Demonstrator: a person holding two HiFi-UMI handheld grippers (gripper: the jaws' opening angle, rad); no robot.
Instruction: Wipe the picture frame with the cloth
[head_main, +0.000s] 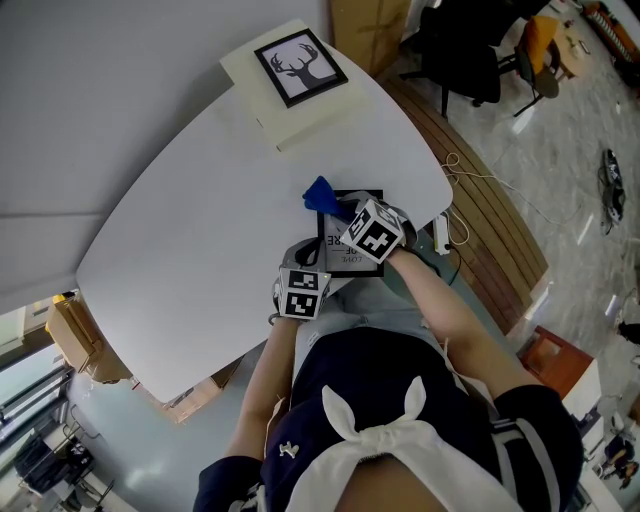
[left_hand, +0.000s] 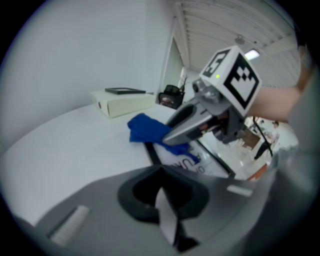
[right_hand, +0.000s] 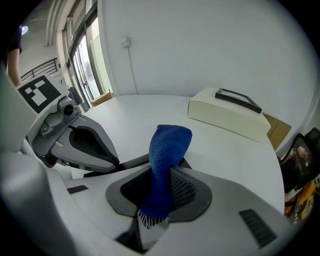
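Right gripper (right_hand: 159, 197) clamps the blue cloth (right_hand: 170, 145) at the far-left corner of the picture frame (head_main: 345, 262), which lies flat near the table's (head_main: 200, 220) near edge, with the left gripper (left_hand: 162, 200), jaws together, alongside; wiping looks to be in hand, and the next move likely calls for a pressed sweep rightward across the glass.

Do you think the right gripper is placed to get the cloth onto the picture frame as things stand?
Probably yes: the right gripper, shut on the cloth, hangs right over the picture frame, with nothing between them.
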